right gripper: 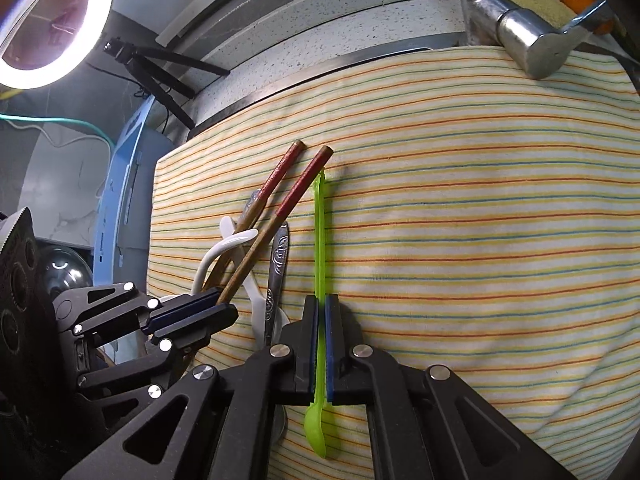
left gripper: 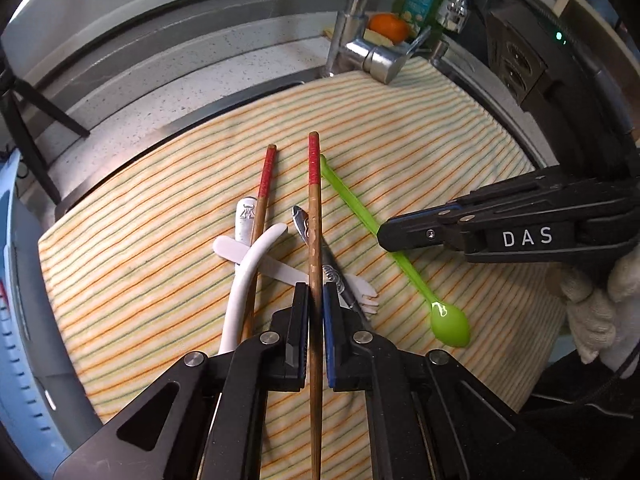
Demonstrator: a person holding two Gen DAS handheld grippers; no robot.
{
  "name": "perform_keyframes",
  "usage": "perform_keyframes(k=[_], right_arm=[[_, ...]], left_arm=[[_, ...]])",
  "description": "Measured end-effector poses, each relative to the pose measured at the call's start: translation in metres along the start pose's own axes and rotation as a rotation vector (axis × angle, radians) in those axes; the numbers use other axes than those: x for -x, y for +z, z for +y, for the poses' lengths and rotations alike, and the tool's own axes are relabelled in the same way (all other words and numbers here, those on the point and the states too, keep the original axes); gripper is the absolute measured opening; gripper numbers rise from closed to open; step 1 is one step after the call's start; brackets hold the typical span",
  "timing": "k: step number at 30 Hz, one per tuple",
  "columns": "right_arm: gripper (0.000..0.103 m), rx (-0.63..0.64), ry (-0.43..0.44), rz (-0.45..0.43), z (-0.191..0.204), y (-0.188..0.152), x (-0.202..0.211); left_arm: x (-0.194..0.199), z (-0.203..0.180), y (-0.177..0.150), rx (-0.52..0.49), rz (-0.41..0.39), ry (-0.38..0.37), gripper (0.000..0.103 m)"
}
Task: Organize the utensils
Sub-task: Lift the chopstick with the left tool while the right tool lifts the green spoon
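Crossing beneath the chopstick (left gripper: 315, 216) our left claw (left gripper: 316, 300) clamps lie a white spoon (left gripper: 248, 276) and a metal handle (left gripper: 308, 226). Our right claw (right gripper: 321, 312) pinches the green spoon (right gripper: 320, 240); our own claws hide the pile's near ends.

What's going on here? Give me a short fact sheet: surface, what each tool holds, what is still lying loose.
surface: striped cloth by a faucet
left gripper: jaws shut on a chopstick
right gripper: jaws shut on the green spoon
loose pile: second chopstick, white spoon, metal utensils, white fork
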State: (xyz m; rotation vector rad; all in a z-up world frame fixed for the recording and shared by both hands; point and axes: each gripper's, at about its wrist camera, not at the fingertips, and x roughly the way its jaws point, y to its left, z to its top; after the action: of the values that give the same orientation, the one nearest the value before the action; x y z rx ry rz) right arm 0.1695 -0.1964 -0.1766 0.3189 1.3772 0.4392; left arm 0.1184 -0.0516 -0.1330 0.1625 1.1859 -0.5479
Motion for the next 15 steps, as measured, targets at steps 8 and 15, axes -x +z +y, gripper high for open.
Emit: perform_keyframes(k=[8,15], right_arm=[[0.003,0.012,0.045,-0.042,0.008,-0.003,0.031],[0.003,0.088,0.094,-0.101,0.049,0.011,0.052]], left_arm=[[0.032,0.016,-0.022,0.111,-0.086,-0.019,0.006],[0.071,0.043,-0.042,0.197,-0.170,0.024,0.006]])
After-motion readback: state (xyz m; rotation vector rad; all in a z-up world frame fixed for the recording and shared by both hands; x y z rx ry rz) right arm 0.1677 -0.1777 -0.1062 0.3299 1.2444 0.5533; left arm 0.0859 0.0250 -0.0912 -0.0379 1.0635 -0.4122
